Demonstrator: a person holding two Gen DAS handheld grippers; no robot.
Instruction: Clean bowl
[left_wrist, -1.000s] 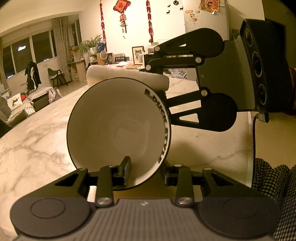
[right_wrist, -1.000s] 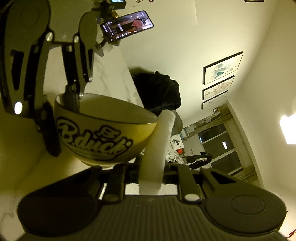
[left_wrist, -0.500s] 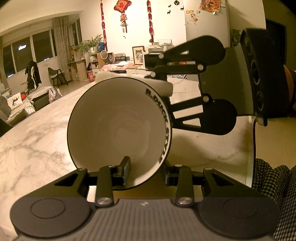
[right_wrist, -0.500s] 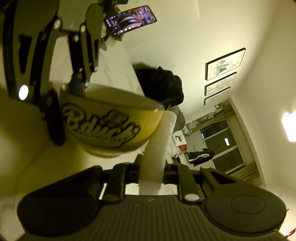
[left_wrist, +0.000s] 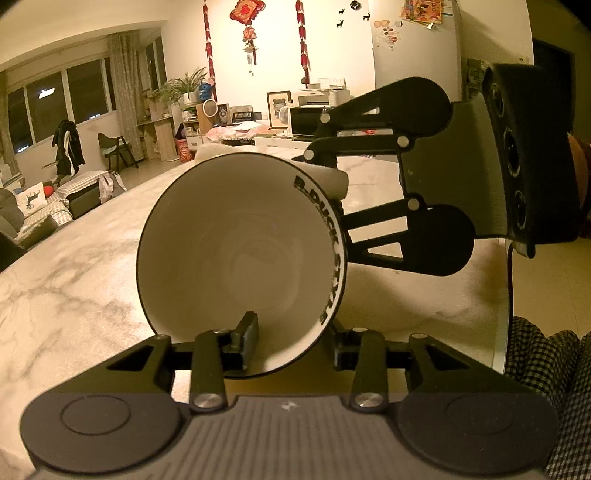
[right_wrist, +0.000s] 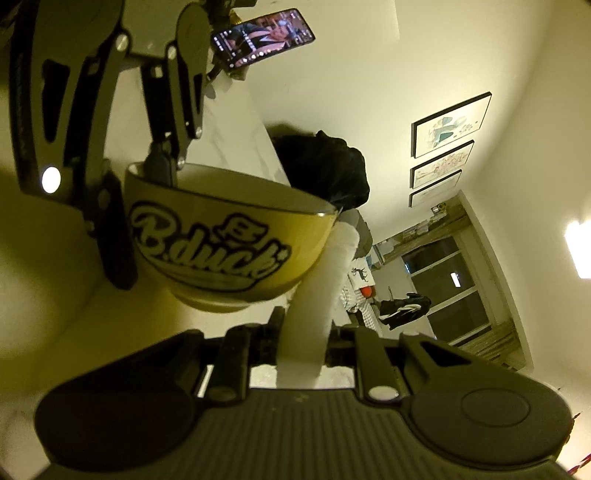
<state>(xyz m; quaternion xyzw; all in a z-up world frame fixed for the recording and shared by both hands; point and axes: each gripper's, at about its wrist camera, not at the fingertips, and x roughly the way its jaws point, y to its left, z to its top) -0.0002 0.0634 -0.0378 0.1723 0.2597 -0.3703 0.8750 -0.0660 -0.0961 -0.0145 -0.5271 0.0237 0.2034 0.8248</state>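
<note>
The left gripper (left_wrist: 288, 341) clamps the bowl (left_wrist: 240, 258) by its rim, jaws just easing wider. The right gripper (right_wrist: 301, 341) pinches a white cloth (right_wrist: 317, 295) against the rim's far side; beyond lie a marble table (left_wrist: 74, 288) and 1 phone (right_wrist: 264, 37).

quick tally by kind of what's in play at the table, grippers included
bowl: 1
white cloth: 1
gripper: 2, the left gripper on the bowl, the right gripper on the cloth
phone: 1
total: 5

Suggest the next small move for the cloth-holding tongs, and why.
Probably swing the folded white cloth over the rim into the bowl. The right tongs pinch it just outside the rim, while the left tongs hold the bowl tipped, its white inside unwiped.
</note>
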